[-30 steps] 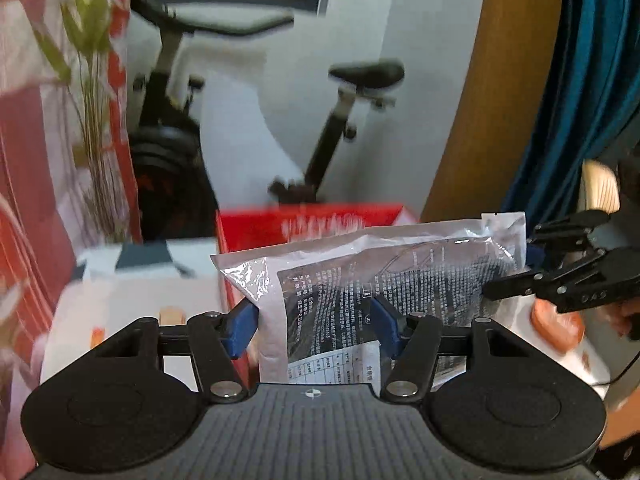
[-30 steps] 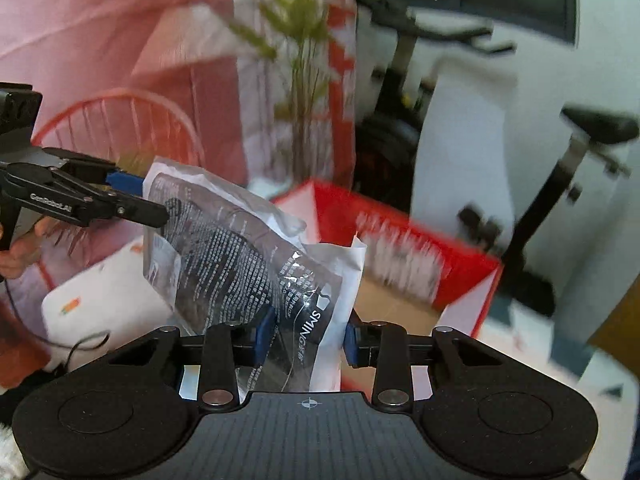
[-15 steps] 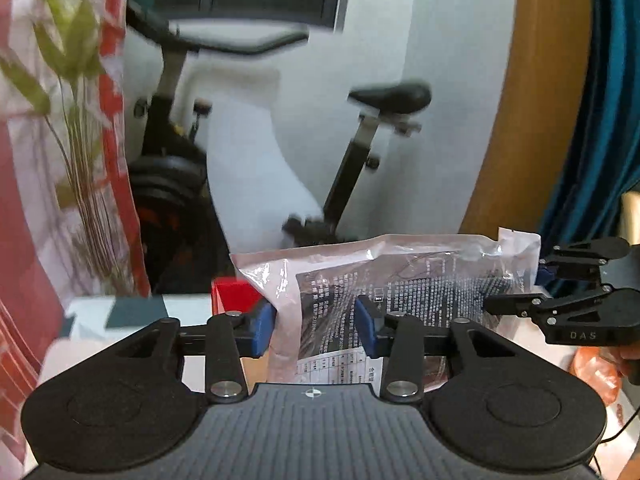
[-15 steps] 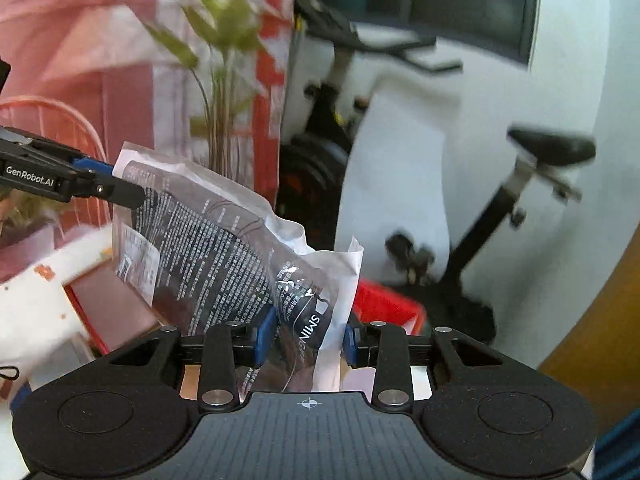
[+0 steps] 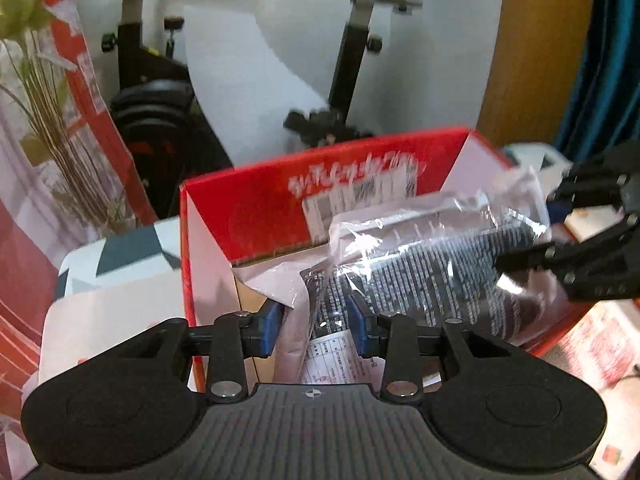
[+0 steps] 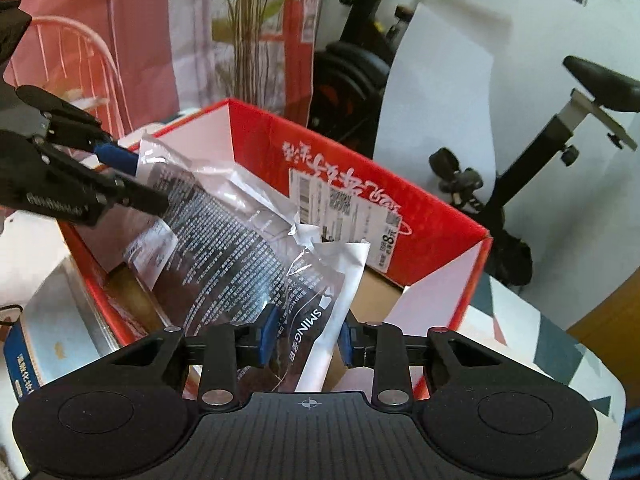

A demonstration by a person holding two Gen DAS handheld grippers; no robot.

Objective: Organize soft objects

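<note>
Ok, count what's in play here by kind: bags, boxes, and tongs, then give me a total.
Plastic bag: 1, over the open box
Red box: 1
Tongs: 2, left tongs and right tongs, each at one end of the bag, both closing
Total: 4

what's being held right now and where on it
One clear plastic packet, held over the open red box. The left tool grips one end, the right tool the opposite end; both jaws are closing on it.
</note>
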